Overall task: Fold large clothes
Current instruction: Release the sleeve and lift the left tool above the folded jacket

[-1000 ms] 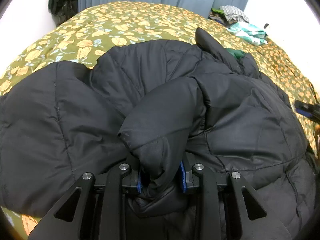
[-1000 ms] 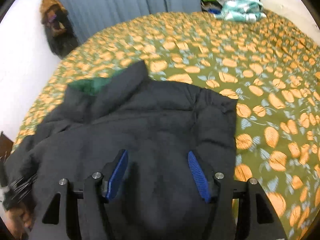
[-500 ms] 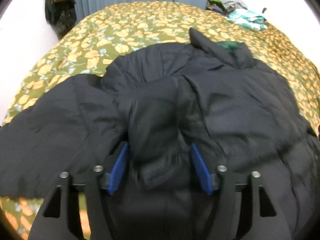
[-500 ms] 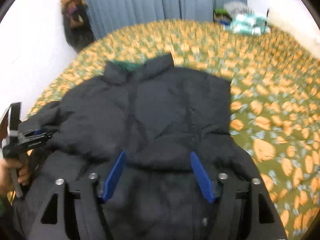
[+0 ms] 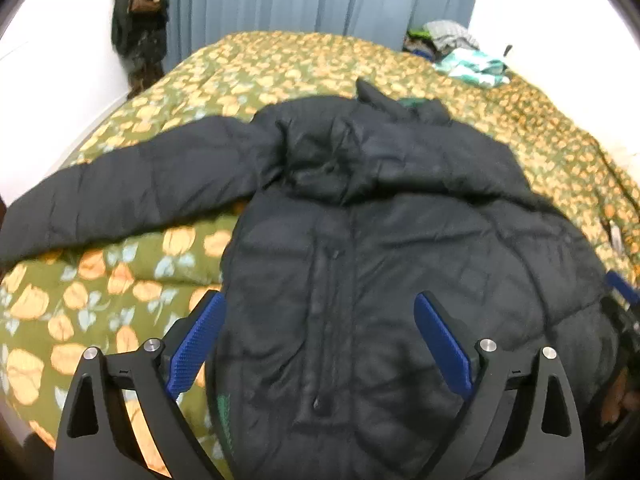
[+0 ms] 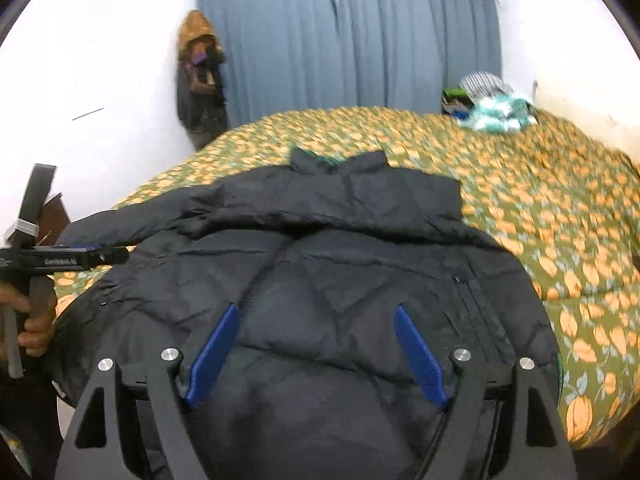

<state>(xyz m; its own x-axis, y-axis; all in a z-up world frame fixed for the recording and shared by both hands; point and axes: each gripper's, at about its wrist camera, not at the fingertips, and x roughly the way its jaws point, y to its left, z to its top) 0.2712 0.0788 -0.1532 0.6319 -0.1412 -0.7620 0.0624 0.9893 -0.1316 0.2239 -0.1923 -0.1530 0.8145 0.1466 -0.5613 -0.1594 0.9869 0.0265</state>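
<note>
Bedspread [image 5: 280, 64]: olive green, printed with orange flowers and pale blue leaves — spread over the whole bed.
Curtain [image 6: 360, 40]: grey-blue, pleated, hung behind the far end of the bed.
Hanging clothes [image 6: 200, 80]: dark garments topped by something orange-brown — seen against the white wall, left of the curtain.
Clothes pile [image 5: 456, 52]: striped, green and teal-and-white pieces heaped at the bed's far right corner.

A home bedroom: a bed [image 6: 540, 208] under a floral cover, grey-blue curtains [image 6: 360, 40], clothes piled at the far corner [image 6: 492, 108]
</note>
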